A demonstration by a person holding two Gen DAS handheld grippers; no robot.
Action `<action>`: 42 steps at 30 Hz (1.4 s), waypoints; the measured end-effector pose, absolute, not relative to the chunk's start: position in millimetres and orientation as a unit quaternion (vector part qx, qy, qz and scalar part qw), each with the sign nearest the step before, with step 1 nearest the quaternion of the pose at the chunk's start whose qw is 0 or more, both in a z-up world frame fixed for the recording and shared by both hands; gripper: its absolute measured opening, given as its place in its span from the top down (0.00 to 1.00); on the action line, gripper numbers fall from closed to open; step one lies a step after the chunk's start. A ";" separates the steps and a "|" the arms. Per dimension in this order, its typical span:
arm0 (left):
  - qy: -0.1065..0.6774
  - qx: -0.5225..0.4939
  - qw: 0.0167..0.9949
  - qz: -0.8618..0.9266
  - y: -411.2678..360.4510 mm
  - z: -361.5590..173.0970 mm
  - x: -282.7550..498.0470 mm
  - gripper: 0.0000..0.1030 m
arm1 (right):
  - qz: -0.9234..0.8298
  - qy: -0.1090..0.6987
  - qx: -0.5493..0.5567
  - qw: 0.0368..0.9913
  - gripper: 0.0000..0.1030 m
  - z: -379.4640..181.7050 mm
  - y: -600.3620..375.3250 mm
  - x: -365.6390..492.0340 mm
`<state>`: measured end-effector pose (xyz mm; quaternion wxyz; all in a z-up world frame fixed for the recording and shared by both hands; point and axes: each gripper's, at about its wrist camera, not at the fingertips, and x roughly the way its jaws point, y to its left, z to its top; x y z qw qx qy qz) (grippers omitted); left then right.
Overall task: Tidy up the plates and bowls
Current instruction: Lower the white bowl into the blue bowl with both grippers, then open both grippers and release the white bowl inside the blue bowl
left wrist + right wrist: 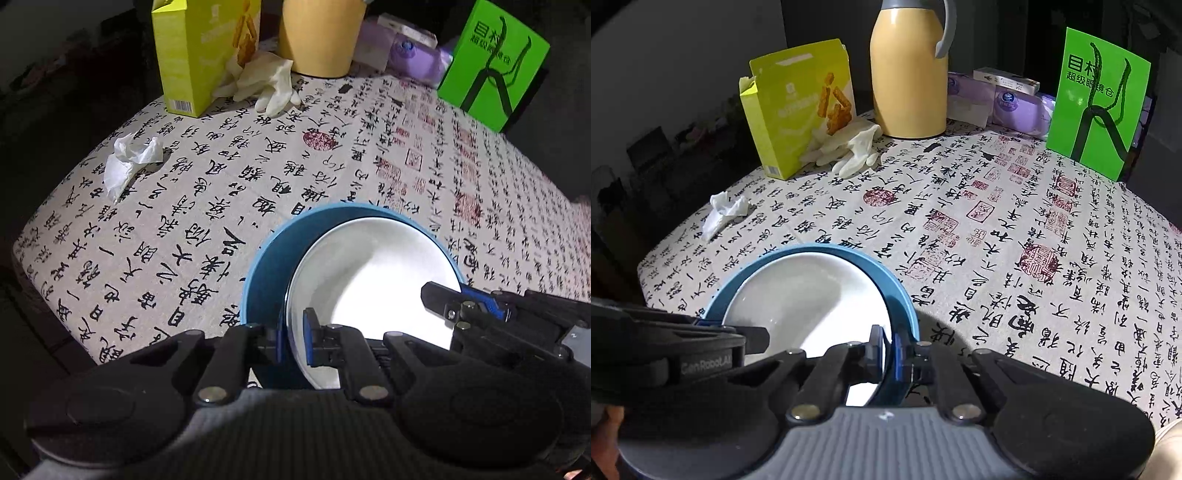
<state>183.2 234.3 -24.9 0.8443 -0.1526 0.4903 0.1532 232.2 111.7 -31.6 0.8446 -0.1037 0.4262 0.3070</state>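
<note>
A blue bowl (264,280) (905,306) with a white dish (369,273) (809,299) nested inside it is at the near part of the calligraphy-print tablecloth. My left gripper (293,339) is shut on its near-left rim, one pad outside on the blue wall and one inside on the white. My right gripper (886,345) is shut on the opposite rim in the same way. Each gripper shows in the other's view: the right gripper (458,295) and the left gripper (731,328). I cannot tell whether the bowl rests on the cloth or hangs just above it.
At the back stand a yellow-green snack box (801,110), a tan thermos jug (908,74), purple tissue packs (1004,99) and a green paper bag (1097,99). A pale rubber glove (849,147) lies by the box. A crumpled tissue (724,210) lies near the left table edge.
</note>
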 end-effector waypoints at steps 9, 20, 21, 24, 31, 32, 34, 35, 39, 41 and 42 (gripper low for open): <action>0.496 -0.159 0.839 0.156 236.5 -24.9 180.1 0.91 | 0.305 0.432 -0.106 0.842 0.94 -31.3 112.7 232.6; 0.496 -0.165 0.836 0.166 237.1 -24.5 179.1 0.92 | 0.307 0.444 -0.092 0.837 0.93 -29.8 110.3 234.6; 0.495 -0.168 0.836 0.165 237.9 -24.3 178.4 0.92 | 0.309 0.447 -0.087 0.835 0.93 -29.6 109.0 235.1; 0.493 -0.174 0.837 0.164 239.0 -24.3 176.9 0.91 | 0.314 0.450 -0.075 0.833 0.93 -28.9 105.5 236.7; 0.485 -0.201 0.838 0.152 243.0 -22.9 173.8 0.90 | 0.328 0.448 -0.038 0.830 0.90 -24.1 93.6 237.4; 0.484 -0.201 0.838 0.153 243.1 -22.7 173.9 0.90 | 0.330 0.447 -0.033 0.831 0.90 -23.1 91.3 237.7; 0.482 -0.203 0.838 0.153 243.2 -22.4 174.1 0.90 | 0.332 0.448 -0.025 0.830 0.90 -22.1 88.3 238.8; 0.481 -0.202 0.839 0.153 242.7 -22.0 174.2 0.90 | 0.333 0.448 -0.023 0.829 0.90 -22.0 87.2 239.2; 0.477 -0.206 0.841 0.152 242.5 -19.6 172.5 0.85 | 0.336 0.450 -0.016 0.828 0.90 -22.8 85.0 240.9; 0.469 -0.210 0.845 0.150 243.0 -15.8 169.7 0.81 | 0.337 0.450 -0.015 0.827 0.90 -23.2 85.4 241.7; 0.463 -0.210 0.848 0.150 242.9 -12.6 167.7 0.76 | 0.337 0.449 -0.014 0.827 0.90 -23.4 85.8 242.2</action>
